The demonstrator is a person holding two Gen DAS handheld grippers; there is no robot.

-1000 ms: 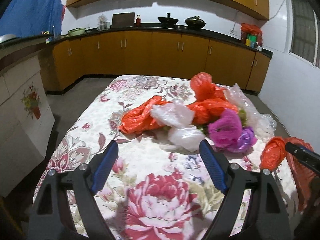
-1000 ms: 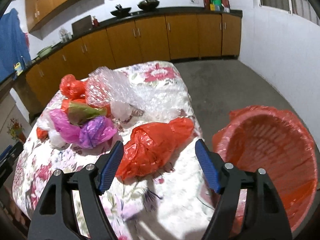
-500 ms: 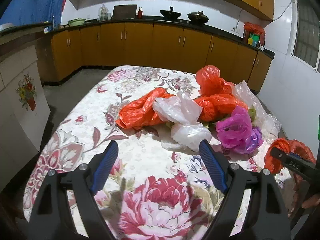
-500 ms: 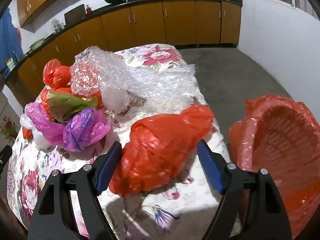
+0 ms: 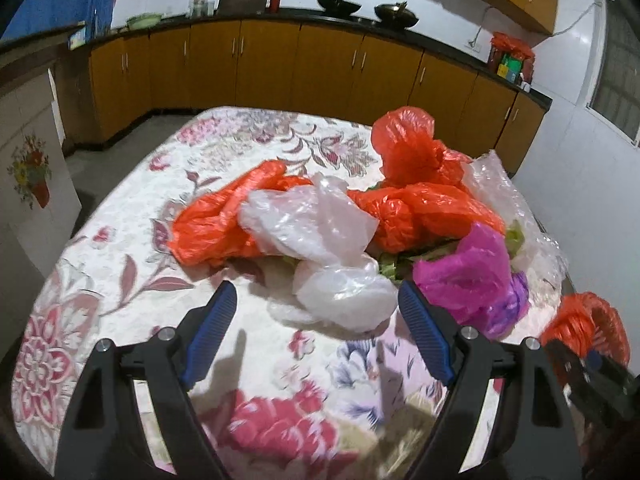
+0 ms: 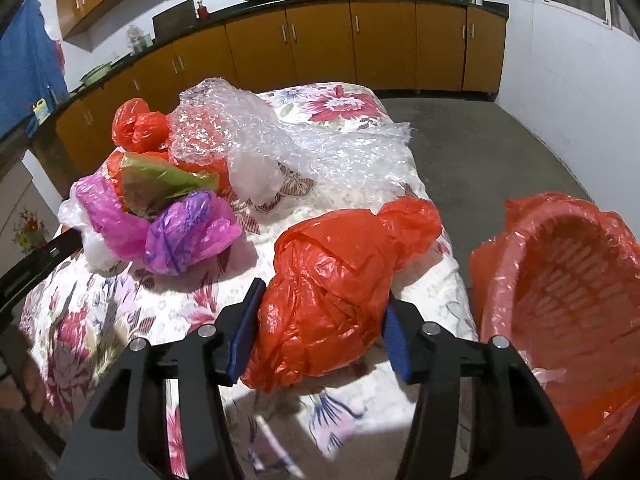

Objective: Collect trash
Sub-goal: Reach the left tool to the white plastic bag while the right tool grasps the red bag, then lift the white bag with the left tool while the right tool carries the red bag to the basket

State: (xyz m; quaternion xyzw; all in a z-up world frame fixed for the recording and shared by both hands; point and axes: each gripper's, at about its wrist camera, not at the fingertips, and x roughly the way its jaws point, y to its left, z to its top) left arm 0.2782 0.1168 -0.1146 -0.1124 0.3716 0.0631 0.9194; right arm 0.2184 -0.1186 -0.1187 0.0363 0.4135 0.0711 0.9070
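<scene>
left gripper (image 5: 316, 320) hangs wide open over the floral table (image 5: 132, 216), its blue pads around nothing; a white bag (image 5: 340, 292) lies just ahead at 12 o'clock, with orange bags (image 5: 424, 212) and a pink bag (image 5: 468, 276) heaped toward 1 and 2 o'clock.

right gripper (image 6: 320, 332) has its fingers pressed to both flanks of a knotted orange bag (image 6: 336, 292), apparently closing on it. the lined bin (image 6: 568, 320) at 3 o'clock looks empty; bubble wrap (image 6: 280, 140) and purple bags (image 6: 184, 236) wait, so collection seems barely begun.

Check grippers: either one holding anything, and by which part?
Right gripper is clamped across the bulging body of the knotted orange bag, still on the table. Left gripper is open, holding nothing.
</scene>
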